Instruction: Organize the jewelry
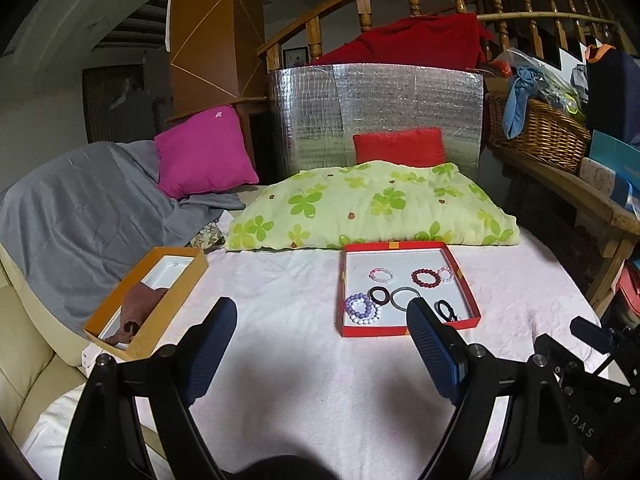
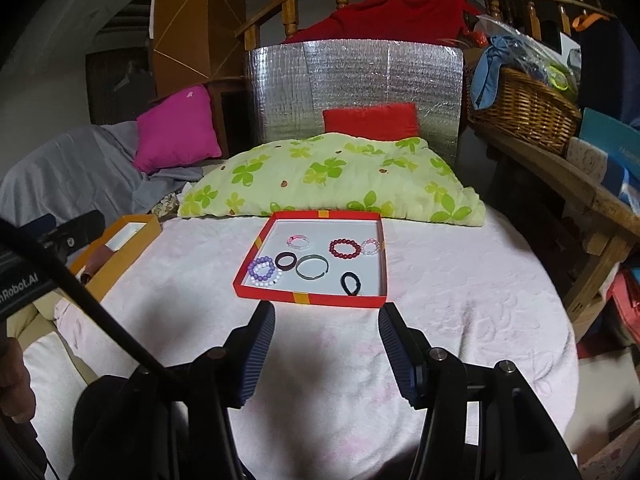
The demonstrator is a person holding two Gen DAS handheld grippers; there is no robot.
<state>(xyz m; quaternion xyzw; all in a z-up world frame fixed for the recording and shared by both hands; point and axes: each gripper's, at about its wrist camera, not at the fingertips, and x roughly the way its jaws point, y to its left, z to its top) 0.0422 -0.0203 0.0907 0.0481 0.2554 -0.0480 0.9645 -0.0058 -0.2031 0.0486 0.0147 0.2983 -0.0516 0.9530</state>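
**Both hand-held grippers empty, bracelets in red tray**

While both tools hover over the pink-white bed cover (image 2: 460, 300), nothing sits between either pair of fingers. Left hand-held gripper (image 1: 320, 320): jaws wide apart, empty, above bare cover, near side of the bed; its right finger overlaps the near edge of the red tray (image 1: 408, 330) in that view. Right hand-held gripper (image 2: 326, 322): jaws apart, narrower gap, empty, just short of the tray's near rim, not touching it.

Red tray lies flat, white floor, just near of the green clover pillow (image 2: 332, 176). Inside: pink bead bracelet (image 2: 299, 242) far left, dark red bead bracelet (image 2: 345, 248) far right with a pale pink bead bracelet (image 2: 370, 247) touching its right side. Near row: purple bead bracelet (image 2: 262, 268) overlapping a white bead bracelet (image 2: 269, 281) at the left corner, dark brown band (image 2: 286, 261) beside them, grey-green bangle (image 2: 312, 267) in the middle, black hair tie (image 2: 351, 283) near right.

Orange box (image 1: 144, 304) lies well left of the tray, open, with a brown cloth (image 1: 138, 312) inside
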